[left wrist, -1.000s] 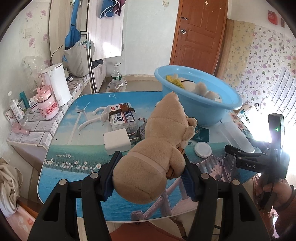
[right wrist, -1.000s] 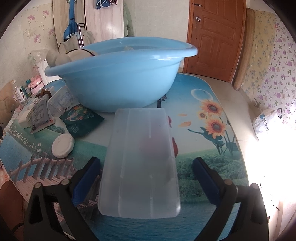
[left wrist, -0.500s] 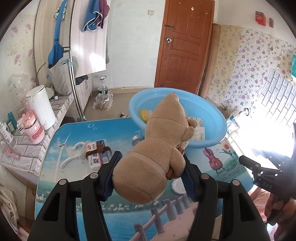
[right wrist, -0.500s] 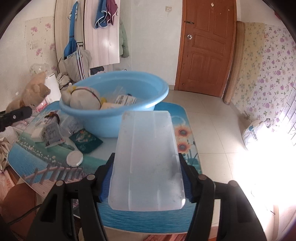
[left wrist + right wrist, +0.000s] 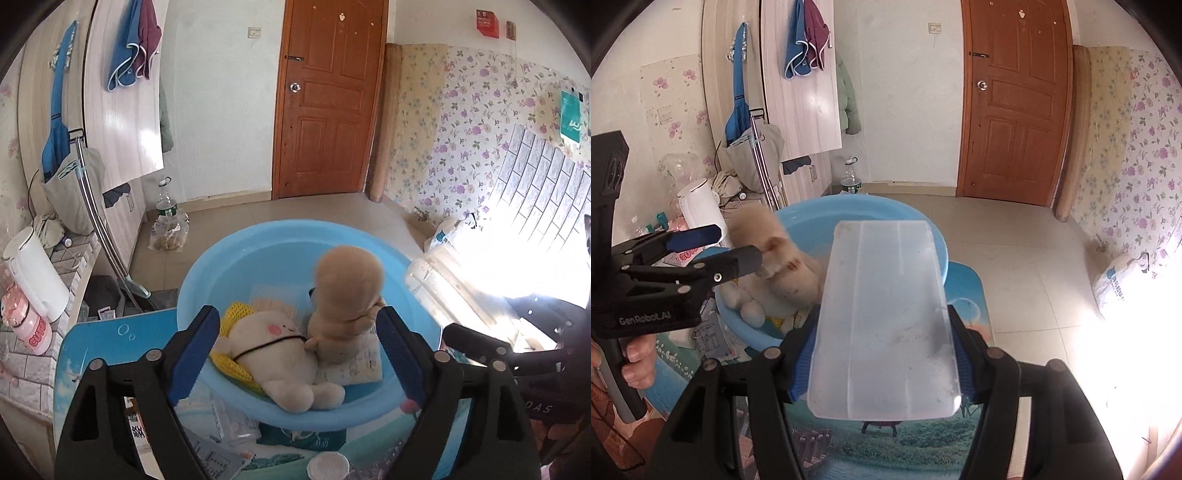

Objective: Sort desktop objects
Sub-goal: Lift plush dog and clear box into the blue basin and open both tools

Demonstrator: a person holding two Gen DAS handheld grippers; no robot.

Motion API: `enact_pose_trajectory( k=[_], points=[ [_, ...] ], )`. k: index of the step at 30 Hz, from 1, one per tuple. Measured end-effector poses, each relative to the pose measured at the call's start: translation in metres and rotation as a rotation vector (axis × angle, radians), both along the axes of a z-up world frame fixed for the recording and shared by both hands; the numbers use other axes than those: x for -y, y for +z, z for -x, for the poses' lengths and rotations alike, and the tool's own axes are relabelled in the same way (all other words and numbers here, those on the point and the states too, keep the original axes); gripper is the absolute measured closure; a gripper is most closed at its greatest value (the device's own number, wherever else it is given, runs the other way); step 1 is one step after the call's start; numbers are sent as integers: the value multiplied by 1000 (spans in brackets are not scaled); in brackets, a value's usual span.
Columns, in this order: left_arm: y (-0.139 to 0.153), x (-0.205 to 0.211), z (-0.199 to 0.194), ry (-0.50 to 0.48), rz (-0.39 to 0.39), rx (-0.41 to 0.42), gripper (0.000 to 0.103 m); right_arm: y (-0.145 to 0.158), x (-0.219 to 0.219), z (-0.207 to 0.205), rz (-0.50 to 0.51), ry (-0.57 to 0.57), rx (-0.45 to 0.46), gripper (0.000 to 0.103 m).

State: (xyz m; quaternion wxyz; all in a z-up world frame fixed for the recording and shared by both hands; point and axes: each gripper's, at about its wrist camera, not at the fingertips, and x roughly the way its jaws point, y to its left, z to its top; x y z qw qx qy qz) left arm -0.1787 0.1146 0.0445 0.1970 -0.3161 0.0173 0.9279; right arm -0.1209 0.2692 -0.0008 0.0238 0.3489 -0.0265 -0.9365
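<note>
Above the blue plastic basin [image 5: 221, 266], my left claw [image 5: 295, 347] is opening: its blue pads [image 5: 192, 350] stand wide on either side of the basin's interior and neither presses on anything. Between them, seen from the left wrist view, the tan plush bear [image 5: 347, 291] is free of the pads and sits upright inside the basin, touching the cream plush toy [image 5: 280, 350] that lies on a yellow mesh [image 5: 231, 363]. Printed paper packets [image 5: 351, 365] lie under and just beside the two toys on the basin floor. My right claw [image 5: 882, 354] is clenched on a translucent plastic box [image 5: 882, 317], with both blue pads pressing on its long sides; the box is held clear of the desk [image 5: 923, 439], and its far end overlaps the basin rim in the right wrist view. From that view my left claw appears at the left, held by my left hand [image 5: 635, 362], with the bear blurred just beyond its fingertips. On the desk near the basin lie a white round lid [image 5: 328, 466] and several clear packets [image 5: 221, 443]. Beyond the desk, a white kettle [image 5: 35, 273] and a pink cup [image 5: 27, 325] stand on a tiled ledge [image 5: 22, 362].
</note>
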Motion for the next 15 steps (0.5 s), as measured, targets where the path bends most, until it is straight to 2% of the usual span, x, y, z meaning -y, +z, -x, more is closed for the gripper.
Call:
enact_pose_trajectory(
  k=[3, 7, 12, 15],
  points=[
    [10, 11, 2, 27, -18, -30, 9, -1, -2, 9, -1, -5, 6, 42],
    [10, 38, 5, 89, -14, -30, 8, 0, 5, 21, -16, 16, 4, 42],
    [-3, 92, 4, 207, -14, 7, 8, 4, 19, 39, -2, 51, 3, 42],
    [-17, 124, 0, 275, -5, 43, 8, 6, 23, 53, 58, 80, 18, 41]
  ],
)
